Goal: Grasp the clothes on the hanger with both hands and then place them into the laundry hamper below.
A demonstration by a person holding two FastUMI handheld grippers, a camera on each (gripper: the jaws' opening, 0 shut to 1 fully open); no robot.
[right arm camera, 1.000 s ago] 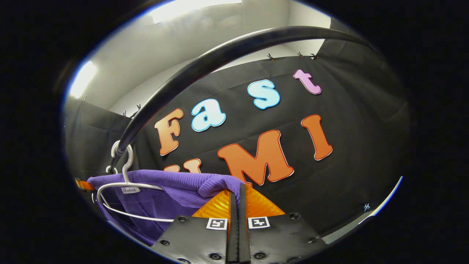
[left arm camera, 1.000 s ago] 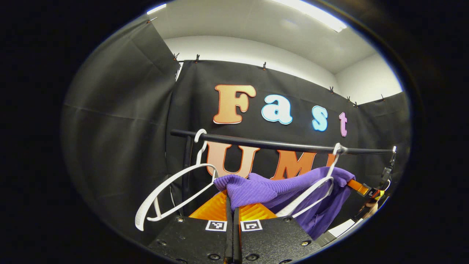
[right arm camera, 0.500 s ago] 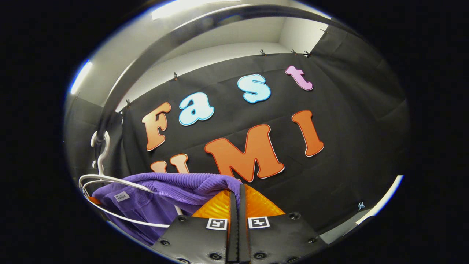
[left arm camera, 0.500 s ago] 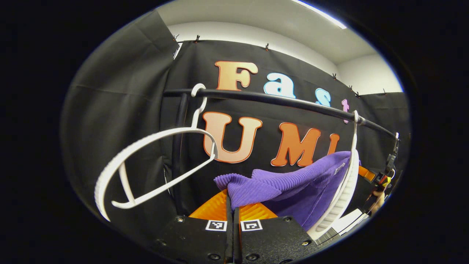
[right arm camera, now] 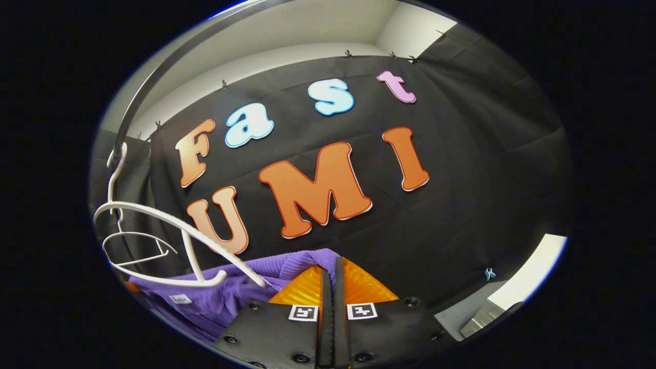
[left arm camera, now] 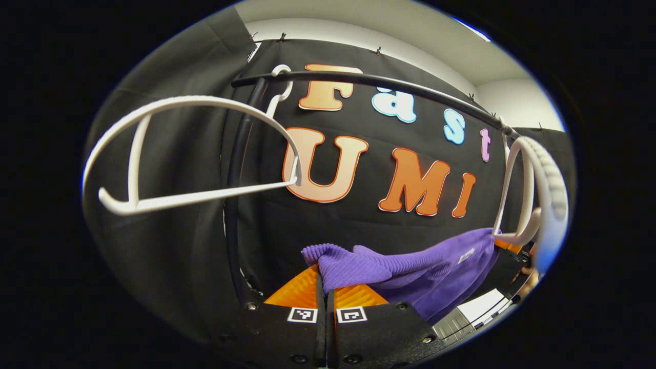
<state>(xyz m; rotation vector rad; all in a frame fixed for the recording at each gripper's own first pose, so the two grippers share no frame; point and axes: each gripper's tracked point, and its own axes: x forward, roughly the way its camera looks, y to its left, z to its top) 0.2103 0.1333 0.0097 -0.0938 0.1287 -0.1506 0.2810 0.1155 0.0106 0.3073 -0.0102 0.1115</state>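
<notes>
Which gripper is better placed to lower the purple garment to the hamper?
Neither alone: the left gripper and the right gripper each pinch an edge of the purple garment, which hangs below the white hanger. Probably both should descend together.

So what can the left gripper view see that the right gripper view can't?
Left gripper view: the rack's black upright post. Right gripper view: a tiny blue clip low on the cloth wall and a pale strip beyond it. Both: the black rail, two bare white hangers, and the purple sweater, pinched by the left gripper and by the right gripper.
</notes>
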